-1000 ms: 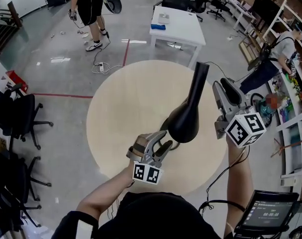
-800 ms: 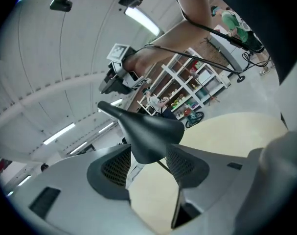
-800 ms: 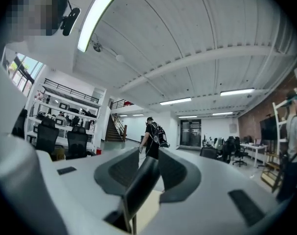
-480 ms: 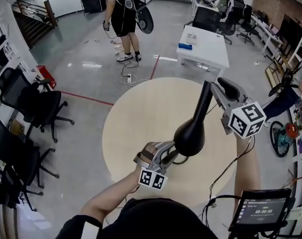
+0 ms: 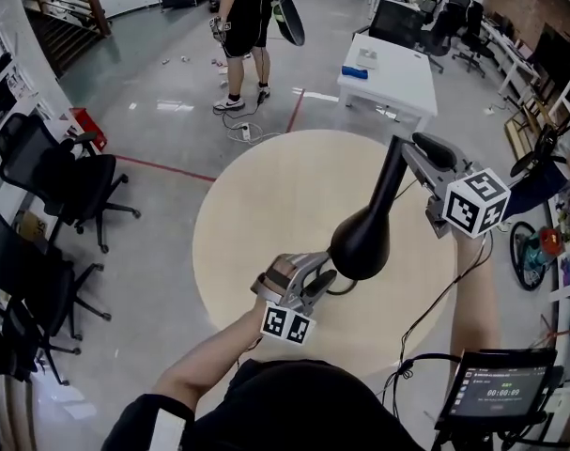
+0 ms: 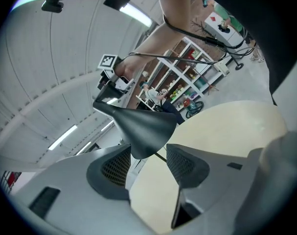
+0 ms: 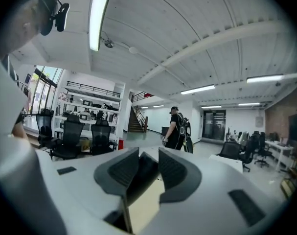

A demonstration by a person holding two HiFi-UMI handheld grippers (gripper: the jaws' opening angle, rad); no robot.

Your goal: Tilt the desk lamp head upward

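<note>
The black desk lamp head (image 5: pixel 360 242) hangs over the right half of the round beige table (image 5: pixel 252 214). Its slim neck (image 5: pixel 391 172) runs away toward the far right. The right gripper (image 5: pixel 411 153) has that neck pinched between its jaws, which sit almost pressed together around the dark stem (image 7: pixel 141 173). Nearer the person, the left gripper (image 5: pixel 320 282) sits just beside the lamp head's near-left side with its jaws spread. From the left gripper view the tapered end of the shade (image 6: pixel 138 129) sits between its pads (image 6: pixel 116 165), with a gap on one side. Far off, someone stands on the grey floor (image 5: pixel 245 12) near a white desk (image 5: pixel 388 73).
</note>
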